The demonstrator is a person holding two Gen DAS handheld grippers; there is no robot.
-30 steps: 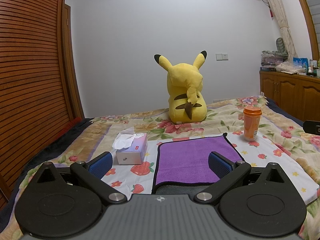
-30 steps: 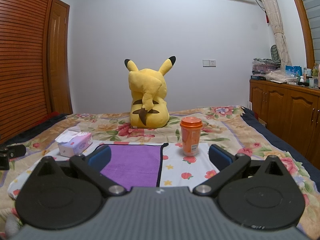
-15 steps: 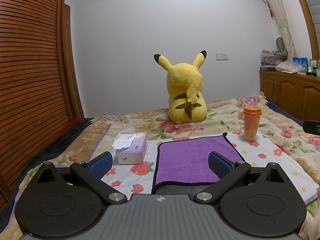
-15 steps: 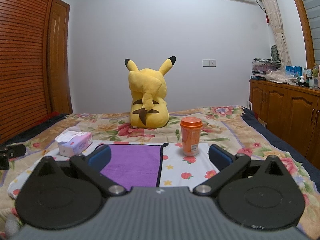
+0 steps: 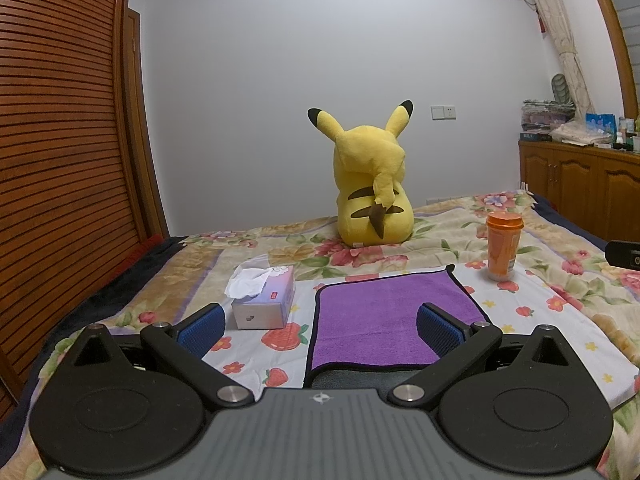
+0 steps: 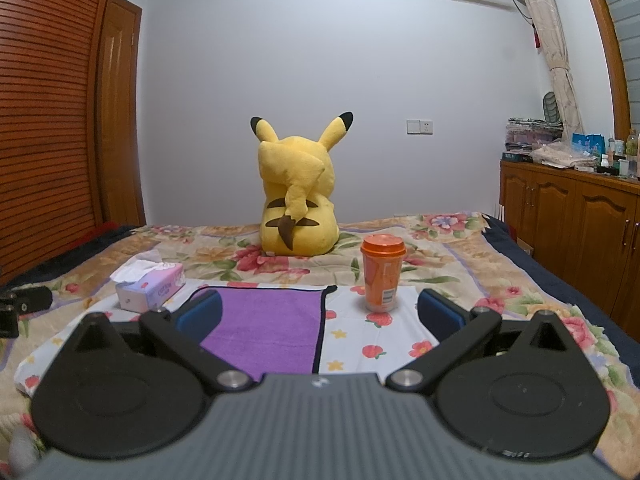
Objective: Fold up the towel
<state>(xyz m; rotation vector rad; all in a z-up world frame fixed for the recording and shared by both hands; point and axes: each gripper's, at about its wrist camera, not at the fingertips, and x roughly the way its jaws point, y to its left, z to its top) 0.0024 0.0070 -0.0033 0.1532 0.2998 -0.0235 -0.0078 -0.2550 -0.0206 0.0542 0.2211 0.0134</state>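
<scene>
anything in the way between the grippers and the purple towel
Nothing visible does. The purple towel lies flat just ahead of the open left gripper and open right gripper. The tissue box sits off its left edge, the orange cup off its right, both apart from it.

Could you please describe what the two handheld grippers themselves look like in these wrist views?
The left gripper and right gripper look identical: blue textured pads on black angled link arms with silver pivot bolts, two round black discs, and a ribbed grey body bearing a small white mark. No cables or sleeves are visible.
</scene>
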